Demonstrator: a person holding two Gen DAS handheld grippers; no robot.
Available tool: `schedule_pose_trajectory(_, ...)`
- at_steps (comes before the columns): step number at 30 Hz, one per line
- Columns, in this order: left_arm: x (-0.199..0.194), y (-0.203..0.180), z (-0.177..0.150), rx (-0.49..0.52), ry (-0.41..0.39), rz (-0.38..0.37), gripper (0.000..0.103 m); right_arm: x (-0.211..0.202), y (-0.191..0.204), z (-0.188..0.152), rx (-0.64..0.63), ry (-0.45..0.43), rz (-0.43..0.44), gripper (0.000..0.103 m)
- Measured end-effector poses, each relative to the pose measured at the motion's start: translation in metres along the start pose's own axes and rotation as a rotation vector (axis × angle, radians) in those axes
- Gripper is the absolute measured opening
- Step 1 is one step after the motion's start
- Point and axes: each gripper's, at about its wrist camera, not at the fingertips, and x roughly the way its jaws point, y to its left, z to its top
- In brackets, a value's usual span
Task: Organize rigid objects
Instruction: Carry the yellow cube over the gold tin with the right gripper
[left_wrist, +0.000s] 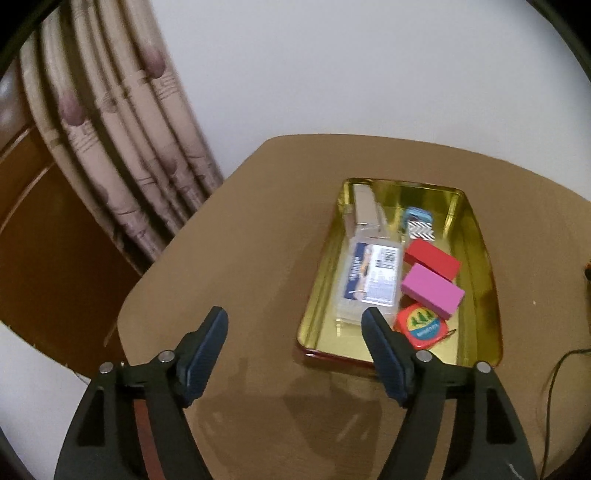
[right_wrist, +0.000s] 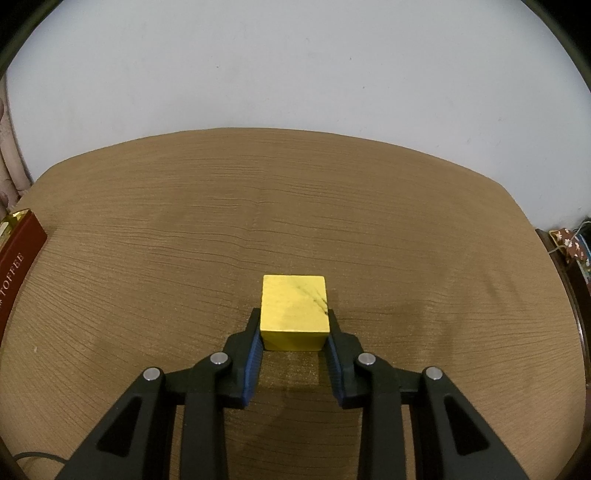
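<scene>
In the right wrist view my right gripper (right_wrist: 293, 314) is shut on a yellow wooden cube (right_wrist: 294, 312), its blue pads pressed on the cube's two sides just above the brown table (right_wrist: 184, 240). In the left wrist view my left gripper (left_wrist: 294, 312) stands open and empty over the table, just left of a gold tin (left_wrist: 476, 229) with red outer walls. Inside the tin lie a clear plastic box (left_wrist: 373, 277), a silver object (left_wrist: 365, 208), a red block (left_wrist: 432, 258), a pink block (left_wrist: 432, 290), a red tape measure (left_wrist: 421, 325) and a small blue item (left_wrist: 419, 221).
The tin's red side (right_wrist: 18, 254) shows at the far left of the right wrist view. A patterned curtain (left_wrist: 122, 147) hangs beyond the table's left corner. A dark cable (left_wrist: 554, 369) lies at the right edge. White wall stands behind the table.
</scene>
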Motion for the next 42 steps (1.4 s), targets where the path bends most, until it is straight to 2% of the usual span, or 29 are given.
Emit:
schedule_pose_trajectory(3,-0.002,0.006,-0.005,0.000,-0.006,0.033,0.077,-0.003,0.001,-0.001,0.008,0.003,-0.005,0.031)
schedule_pose_trajectory(8,0.003,0.004,-0.013,0.010,-0.002,0.025,0.082,-0.011,0.004,-0.007,0.029,0.015,0.010,0.031)
schedule_pose_trajectory(12,0.015,0.002,-0.018,0.019,0.044,0.005,0.082,-0.019,0.007,-0.012,0.012,0.020,0.021,0.030)
schedule_pose_trajectory(18,0.016,0.004,-0.019,0.013,0.040,0.018,0.084,-0.045,0.025,-0.013,-0.028,-0.003,0.098,0.031)
schedule_pose_trajectory(34,0.019,0.022,-0.018,-0.056,0.078,-0.016,0.084,-0.127,0.167,-0.003,-0.325,-0.049,0.369,0.030)
schedule_pose_trajectory(37,0.020,0.025,-0.017,-0.069,0.083,-0.013,0.084,-0.138,0.208,-0.002,-0.370,-0.048,0.404,0.030)
schedule_pose_trajectory(42,0.022,0.030,-0.016,-0.087,0.093,-0.011,0.084,-0.154,0.240,-0.005,-0.439,-0.040,0.451,0.031)
